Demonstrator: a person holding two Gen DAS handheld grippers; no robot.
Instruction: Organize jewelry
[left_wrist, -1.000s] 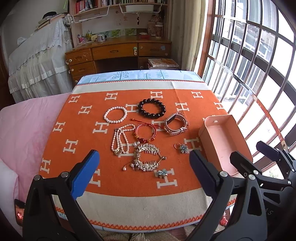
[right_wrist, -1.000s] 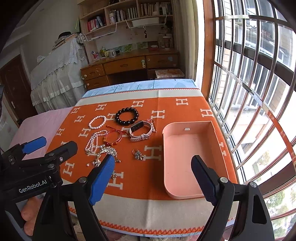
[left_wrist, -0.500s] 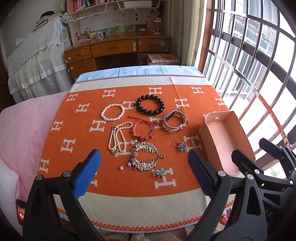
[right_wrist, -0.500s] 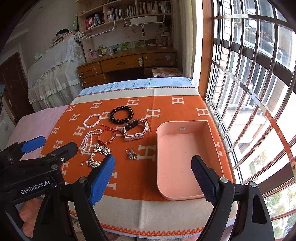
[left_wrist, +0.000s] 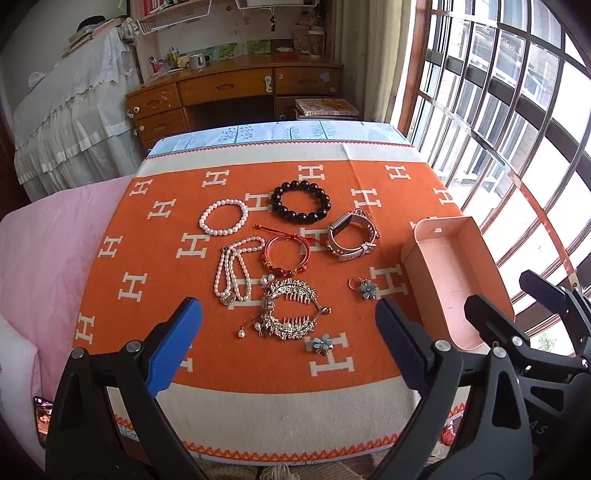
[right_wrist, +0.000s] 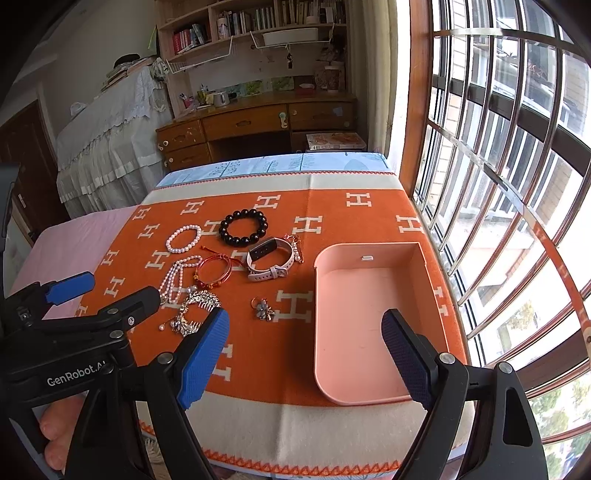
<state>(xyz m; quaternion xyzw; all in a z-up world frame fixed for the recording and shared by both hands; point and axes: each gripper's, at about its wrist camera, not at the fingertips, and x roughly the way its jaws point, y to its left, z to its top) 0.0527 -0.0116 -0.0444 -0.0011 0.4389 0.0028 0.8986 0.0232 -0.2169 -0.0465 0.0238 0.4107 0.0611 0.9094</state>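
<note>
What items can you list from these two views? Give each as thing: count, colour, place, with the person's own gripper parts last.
Blanket: one, orange with white H letters, covering the table.
Tray: one, pink, nothing in it, right of the jewelry.
Bead bracelet: one, black, far middle.
Pearl bracelet: one, white, left of the black one.
Watch: one, pale strap, beside the tray.
Red bracelet: one, centre.
Pearl necklace: one, white, left centre.
Hair comb: one, gold, nearest.
Flower pieces: two, blue, one near the tray, one near the front.
Left gripper: open.
Right gripper: open.
</note>
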